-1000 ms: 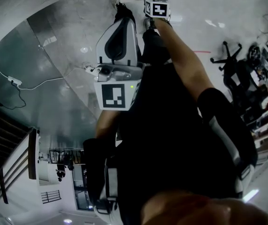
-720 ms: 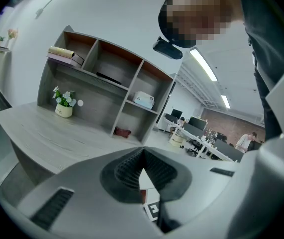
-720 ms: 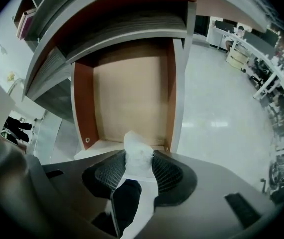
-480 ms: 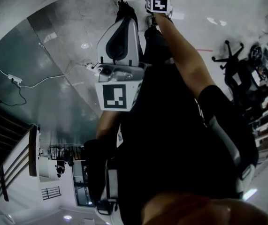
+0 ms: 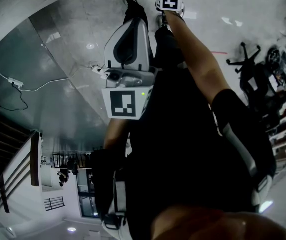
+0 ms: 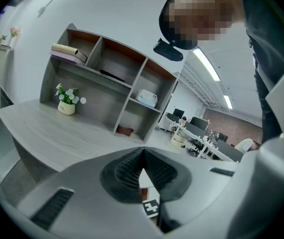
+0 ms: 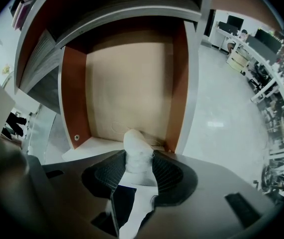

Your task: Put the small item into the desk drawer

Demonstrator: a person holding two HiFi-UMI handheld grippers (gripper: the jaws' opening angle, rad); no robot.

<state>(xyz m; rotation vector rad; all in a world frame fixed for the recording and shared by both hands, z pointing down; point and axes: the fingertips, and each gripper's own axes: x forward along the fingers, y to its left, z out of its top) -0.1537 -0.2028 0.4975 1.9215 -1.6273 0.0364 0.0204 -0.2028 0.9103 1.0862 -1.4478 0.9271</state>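
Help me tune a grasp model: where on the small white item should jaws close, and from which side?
Across its narrow middle, coming from its tail end, as the right gripper does now. The white item is elongated: its slim flanks fit between the jaws, and its rounded tip juts free toward the open drawer.

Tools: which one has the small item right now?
The right tool: its jaws are shut on a white item. The left tool is shut with nothing between its jaws.
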